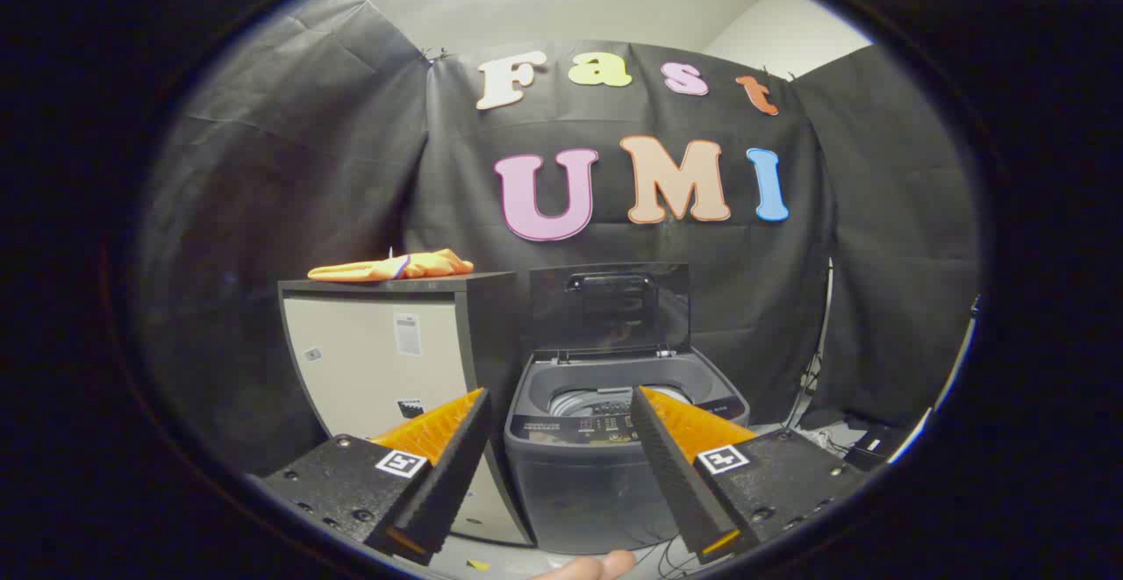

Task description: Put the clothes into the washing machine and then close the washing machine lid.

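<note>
Tongs (559, 397) apart, empty; washing machine (614, 440) lid (610, 306) up, drum partly hidden; clothes (390, 267) on cabinet (377, 361)

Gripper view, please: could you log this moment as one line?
gripper: open, empty | orange cloth garment: atop dark-topped cabinet | small grey top-loading washing machine: ahead of fingers, dark lid raised | stage: pre-pick

Orange clothes (392, 267) w/ a purple-white stripe lie on a cream-fronted cabinet (377, 361) w/ black top & edges, next to a dark grey washing machine (605, 466) w/ smoky dark lid (610, 308) & silvery drum (583, 400); booth wall (307, 168) black.
</note>
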The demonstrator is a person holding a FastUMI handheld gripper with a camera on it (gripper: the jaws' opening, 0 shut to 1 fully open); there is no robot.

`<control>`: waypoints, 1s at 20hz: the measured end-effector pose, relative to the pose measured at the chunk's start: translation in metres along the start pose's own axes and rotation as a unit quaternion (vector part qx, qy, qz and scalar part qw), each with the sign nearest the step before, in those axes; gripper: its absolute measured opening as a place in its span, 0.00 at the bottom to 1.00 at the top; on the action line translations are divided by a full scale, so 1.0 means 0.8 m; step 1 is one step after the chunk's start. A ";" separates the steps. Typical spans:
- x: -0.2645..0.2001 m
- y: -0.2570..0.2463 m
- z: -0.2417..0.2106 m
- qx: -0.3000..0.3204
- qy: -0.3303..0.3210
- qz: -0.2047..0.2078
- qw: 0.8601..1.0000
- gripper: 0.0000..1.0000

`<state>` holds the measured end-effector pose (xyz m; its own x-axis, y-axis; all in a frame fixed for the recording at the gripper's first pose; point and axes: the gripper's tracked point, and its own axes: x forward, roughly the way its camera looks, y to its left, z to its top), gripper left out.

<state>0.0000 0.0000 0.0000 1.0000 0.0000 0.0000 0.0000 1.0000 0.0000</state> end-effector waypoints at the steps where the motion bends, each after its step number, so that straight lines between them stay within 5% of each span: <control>1: 0.000 0.001 0.000 0.002 0.001 0.000 1.000 0.96; 20: -0.001 0.044 0.022 -0.019 0.008 0.004 1.000 0.96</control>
<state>-0.0009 0.0356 0.0172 0.9998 0.0083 -0.0170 -0.0089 0.9993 -0.0375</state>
